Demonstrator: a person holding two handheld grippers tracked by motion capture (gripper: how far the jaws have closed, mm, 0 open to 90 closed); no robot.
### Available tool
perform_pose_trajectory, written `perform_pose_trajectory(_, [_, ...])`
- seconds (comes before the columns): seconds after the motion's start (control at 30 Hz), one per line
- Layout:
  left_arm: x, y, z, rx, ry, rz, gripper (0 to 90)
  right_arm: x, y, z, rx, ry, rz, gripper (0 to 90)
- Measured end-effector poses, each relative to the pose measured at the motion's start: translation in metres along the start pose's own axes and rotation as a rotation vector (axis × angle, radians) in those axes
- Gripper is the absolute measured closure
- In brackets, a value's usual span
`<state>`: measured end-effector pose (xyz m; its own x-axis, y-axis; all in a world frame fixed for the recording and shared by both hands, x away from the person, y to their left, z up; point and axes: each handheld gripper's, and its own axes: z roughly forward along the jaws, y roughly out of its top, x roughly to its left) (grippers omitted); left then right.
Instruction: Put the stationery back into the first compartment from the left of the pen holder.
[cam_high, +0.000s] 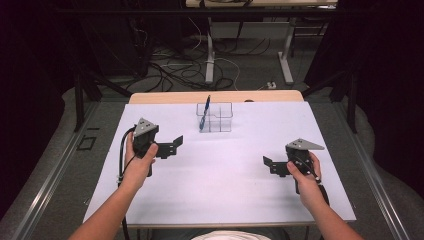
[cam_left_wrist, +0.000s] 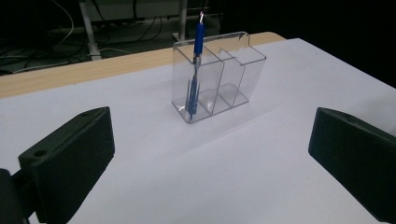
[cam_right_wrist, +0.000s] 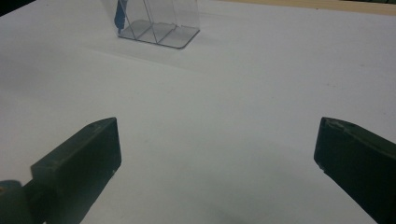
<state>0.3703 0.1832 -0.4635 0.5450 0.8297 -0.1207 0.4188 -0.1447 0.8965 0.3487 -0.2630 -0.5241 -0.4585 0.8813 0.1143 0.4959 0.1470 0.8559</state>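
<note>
At the far middle of the surface (cam_high: 150, 200) stands the holder (cam_high: 215, 117), a clear box with several compartments. The pen (cam_high: 204, 114), blue, sits in the holder's left-end compartment, as the high view shows it. Its long axis runs near upright, tip down on the holder's floor, top leaning slightly and rising above the holder's rim. The other compartments hold nothing.

The left gripper (cam_high: 170, 146) lies near the holder, to its left and toward the person. Its jaws are spread wide with nothing between them. In the left gripper view the holder (cam_left_wrist: 215, 77) and pen (cam_left_wrist: 195, 74) stand ahead, between the two jaws and well beyond them. The left gripper is judged the nearer of the two to the pen.

The right gripper (cam_high: 270, 165) lies farther from the holder, to its right and toward the person. Its jaws are likewise spread and empty. In the right gripper view the holder (cam_right_wrist: 161, 25) sits ahead and to the left.

Bare surface separates both grippers from the holder; nothing obstructs an approach. Any regrasp of the pen would need clearance over the holder's walls.
</note>
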Motion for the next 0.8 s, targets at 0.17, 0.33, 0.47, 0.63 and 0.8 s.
perform_pose_trajectory(0.17, [0.0, -0.02, -0.008, -0.003, -0.005, 0.001, 0.2, 0.0, 0.0, 0.0, 0.002, -0.003, 0.008, 0.0])
perform_pose_trajectory(0.33, [0.001, -0.037, -0.014, 0.01, 0.01, 0.035, 0.2, 0.0, 0.0, 0.0, 0.001, -0.002, 0.003, 0.0])
perform_pose_trajectory(0.47, [0.005, -0.044, -0.017, 0.018, 0.017, 0.015, 0.2, 0.0, -0.001, 0.001, 0.003, -0.002, 0.004, 0.0])
perform_pose_trajectory(0.63, [0.009, -0.053, -0.018, 0.01, 0.009, -0.048, 0.2, 0.0, 0.0, 0.001, 0.002, 0.002, 0.005, 0.0])
perform_pose_trajectory(0.8, [0.013, -0.057, -0.019, 0.006, 0.031, -0.051, 0.2, 0.0, -0.001, 0.0, 0.001, 0.002, 0.003, 0.0])
